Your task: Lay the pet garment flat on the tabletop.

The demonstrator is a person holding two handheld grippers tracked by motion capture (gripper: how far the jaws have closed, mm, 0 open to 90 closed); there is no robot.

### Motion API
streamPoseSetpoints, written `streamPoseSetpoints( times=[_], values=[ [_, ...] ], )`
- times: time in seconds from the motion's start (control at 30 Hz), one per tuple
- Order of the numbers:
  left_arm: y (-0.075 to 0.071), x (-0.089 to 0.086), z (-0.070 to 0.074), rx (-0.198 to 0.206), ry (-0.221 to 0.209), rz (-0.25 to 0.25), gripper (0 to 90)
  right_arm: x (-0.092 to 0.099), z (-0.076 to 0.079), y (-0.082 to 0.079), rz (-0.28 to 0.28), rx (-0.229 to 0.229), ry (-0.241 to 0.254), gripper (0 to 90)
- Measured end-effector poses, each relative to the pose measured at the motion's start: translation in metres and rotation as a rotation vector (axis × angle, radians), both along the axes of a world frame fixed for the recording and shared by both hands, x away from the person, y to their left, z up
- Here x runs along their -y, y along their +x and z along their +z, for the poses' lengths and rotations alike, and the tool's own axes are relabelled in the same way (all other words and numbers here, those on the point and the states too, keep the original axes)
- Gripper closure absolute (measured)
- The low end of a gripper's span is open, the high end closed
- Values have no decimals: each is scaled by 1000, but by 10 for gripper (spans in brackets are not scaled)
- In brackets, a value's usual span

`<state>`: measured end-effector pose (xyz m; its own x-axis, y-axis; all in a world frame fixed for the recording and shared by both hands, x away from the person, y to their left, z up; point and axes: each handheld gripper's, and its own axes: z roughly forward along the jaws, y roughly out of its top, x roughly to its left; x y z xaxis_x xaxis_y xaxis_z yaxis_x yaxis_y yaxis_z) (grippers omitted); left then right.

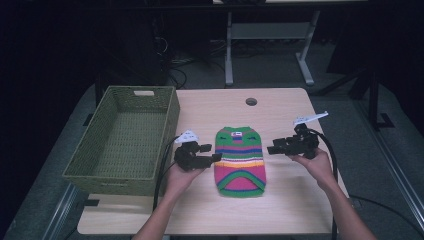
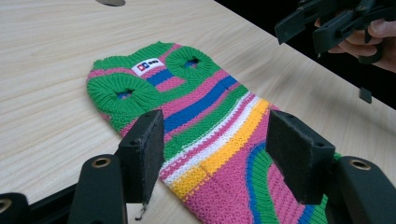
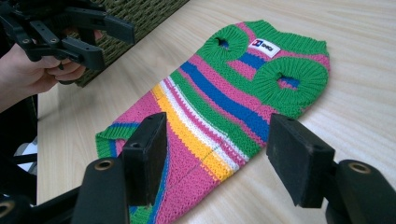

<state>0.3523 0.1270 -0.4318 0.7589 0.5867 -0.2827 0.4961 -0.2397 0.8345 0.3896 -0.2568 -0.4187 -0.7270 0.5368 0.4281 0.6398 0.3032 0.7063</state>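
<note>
While the striped knit garment (image 1: pixel 240 161) lies flat at the middle of the surface (image 1: pixel 280 210) in the high view, I hold the left hand-held gripper (image 1: pixel 216 157) at its left edge and the right hand-held gripper (image 1: pixel 270 149) just off its right edge; a woven basket (image 1: pixel 125 141) stands to the left. I judge the step to be closing in on both sides for a grasp, best done by lowering each hand-held gripper evenly so a pad slides under one layer without bunching the knit.

Left gripper view: my jaws stand spread wide, holding nothing, with the pads (image 2: pixel 144 154) hovering over the garment's yellow and white bands (image 2: pixel 219 149); whether they touch the fabric I cannot tell. The white label (image 2: pixel 147 66) sits between the two sleeve openings.

Right gripper view: jaws likewise spread and empty above the opposite edge, with the left hand-held gripper (image 3: pixel 114 44) visible beyond.
</note>
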Motion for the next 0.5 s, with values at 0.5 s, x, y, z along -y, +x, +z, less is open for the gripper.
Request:
streamPoseSetpoints(
  times=[0.5],
  values=[
    [-13,3,-2,-11,5,-28,326,9,-7,-14,7,-21,10,355]
  ],
)
